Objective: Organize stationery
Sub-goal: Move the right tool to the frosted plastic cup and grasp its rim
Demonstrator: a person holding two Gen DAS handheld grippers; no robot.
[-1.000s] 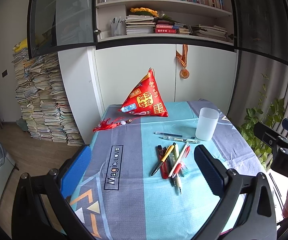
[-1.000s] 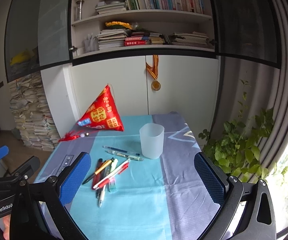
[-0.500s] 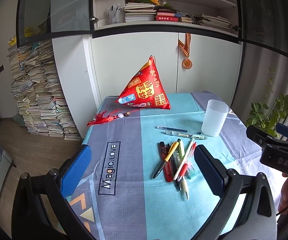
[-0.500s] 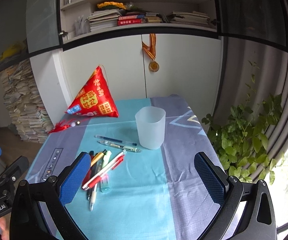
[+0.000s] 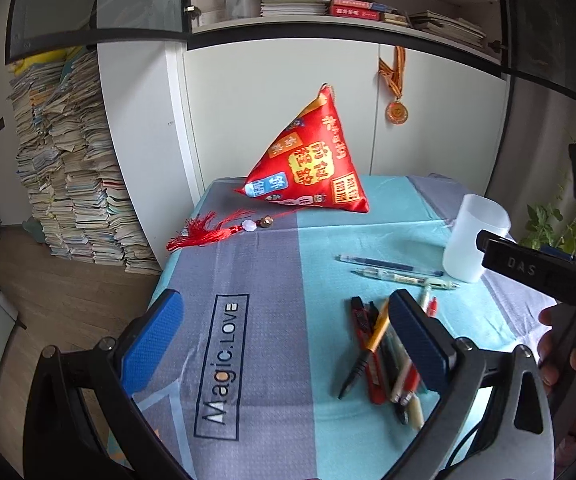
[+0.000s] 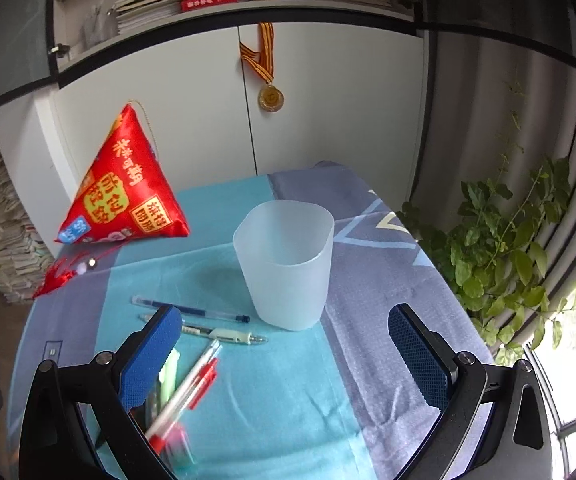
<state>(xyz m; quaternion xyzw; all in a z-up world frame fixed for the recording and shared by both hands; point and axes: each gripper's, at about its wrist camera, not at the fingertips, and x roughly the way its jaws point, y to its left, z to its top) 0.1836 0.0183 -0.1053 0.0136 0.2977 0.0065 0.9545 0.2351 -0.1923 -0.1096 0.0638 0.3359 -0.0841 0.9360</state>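
Both grippers hung empty, fingers spread: left gripper [image 5: 284, 336] and right gripper [image 6: 284, 356]. The pile of pens [image 5: 387, 356] lay on the tablecloth [image 5: 272, 276] under the left gripper's right finger, long axes roughly along the fingers, tips mixed. The cup [image 6: 284, 264] stood ahead, between the right gripper's fingers. Risk: pens overlapped (touching), so a pinch could catch two or scatter them; a bump might tip the cup.
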